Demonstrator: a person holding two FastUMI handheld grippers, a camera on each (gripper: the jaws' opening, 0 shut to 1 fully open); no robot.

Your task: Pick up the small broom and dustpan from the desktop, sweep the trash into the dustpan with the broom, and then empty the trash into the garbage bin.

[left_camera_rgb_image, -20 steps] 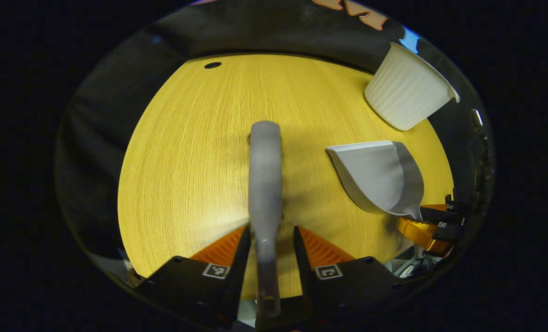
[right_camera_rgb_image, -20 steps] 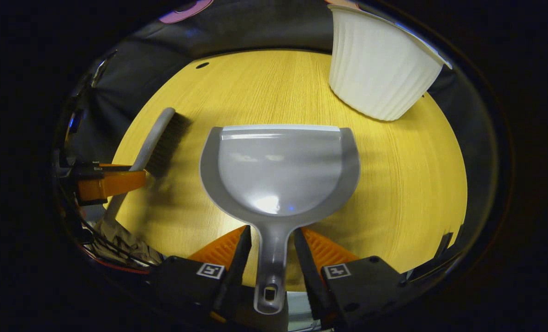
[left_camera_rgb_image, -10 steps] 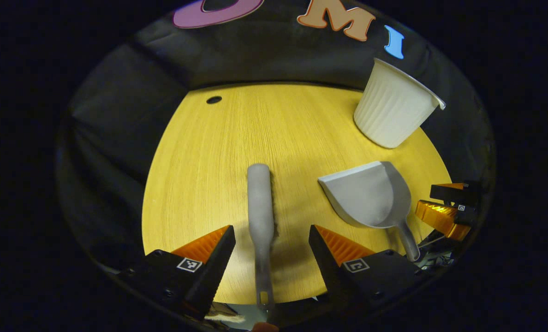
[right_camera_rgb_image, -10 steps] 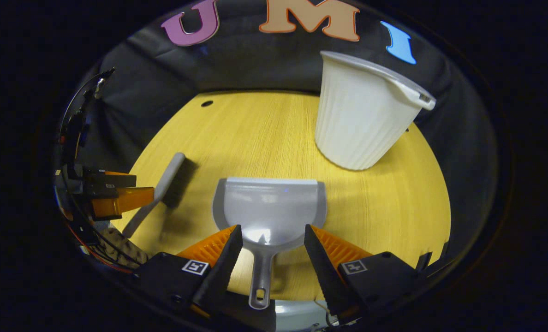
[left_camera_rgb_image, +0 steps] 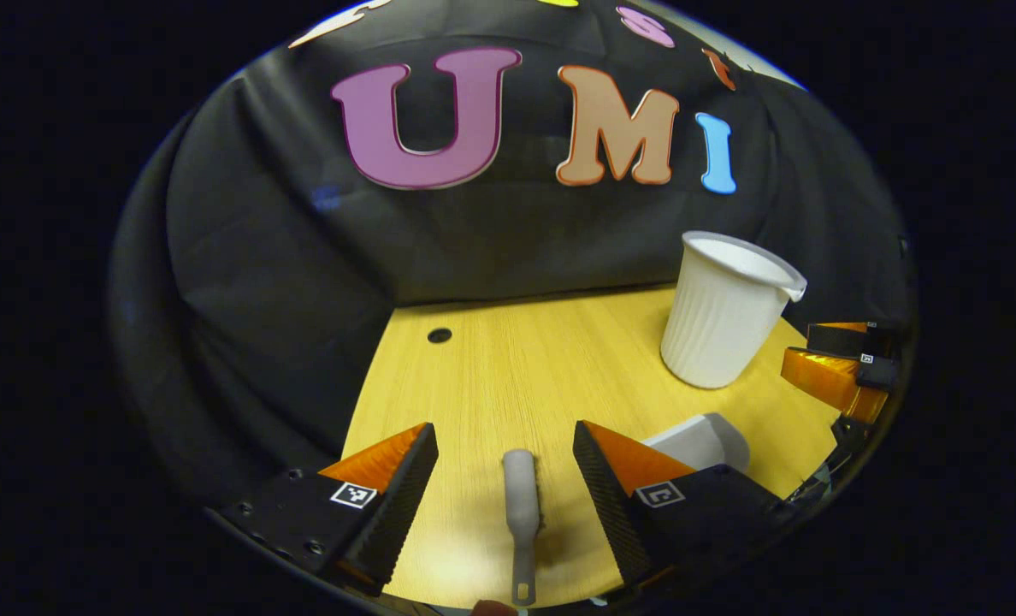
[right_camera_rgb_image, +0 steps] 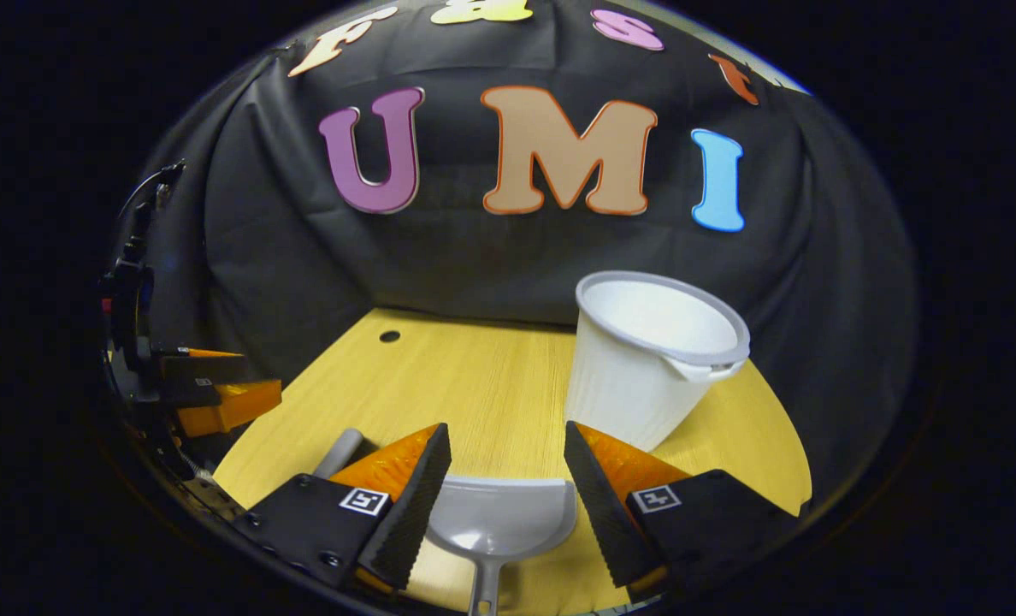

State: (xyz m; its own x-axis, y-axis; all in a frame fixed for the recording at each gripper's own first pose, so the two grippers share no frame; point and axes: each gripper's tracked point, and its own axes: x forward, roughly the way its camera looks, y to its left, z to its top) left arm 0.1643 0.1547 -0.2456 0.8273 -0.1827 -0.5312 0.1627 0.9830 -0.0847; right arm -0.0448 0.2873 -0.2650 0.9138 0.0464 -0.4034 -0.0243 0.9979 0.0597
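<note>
Both claws have pulled back and up since the earlier frames, when each was closed around a handle; the broom and dustpan now look smaller and lie low in each view, with more of the booth's black cloth wall showing above the surface. In the left gripper view, the left claw [left_camera_rgb_image: 505,445] stands with its fingers wide apart and grips nothing; the small grey broom [left_camera_rgb_image: 521,505] lies flat on the yellow wooden surface [left_camera_rgb_image: 508,368] between and beyond the two fingers, touching neither, its handle end toward the camera. Just to its right, partly hidden behind the right-hand finger, is the grey dustpan [left_camera_rgb_image: 698,441], also resting on the surface. Farther back and to the right stands the white ribbed garbage bin [left_camera_rgb_image: 724,321], upright, with its open mouth up. A small dark hole [left_camera_rgb_image: 440,335] marks the surface near its far-left edge. At the right rim of that view the right claw [left_camera_rgb_image: 833,364] shows near the bin. In the right gripper view, the right claw [right_camera_rgb_image: 506,449] is likewise spread open and empty; the dustpan [right_camera_rgb_image: 501,518] lies flat on the surface between its fingers, handle toward the camera. The broom's tip [right_camera_rgb_image: 339,452] peeks out left of the left-hand finger. The bin [right_camera_rgb_image: 645,368] stands just beyond the right-hand finger, and the left claw [right_camera_rgb_image: 217,398] shows at the left edge.
</note>
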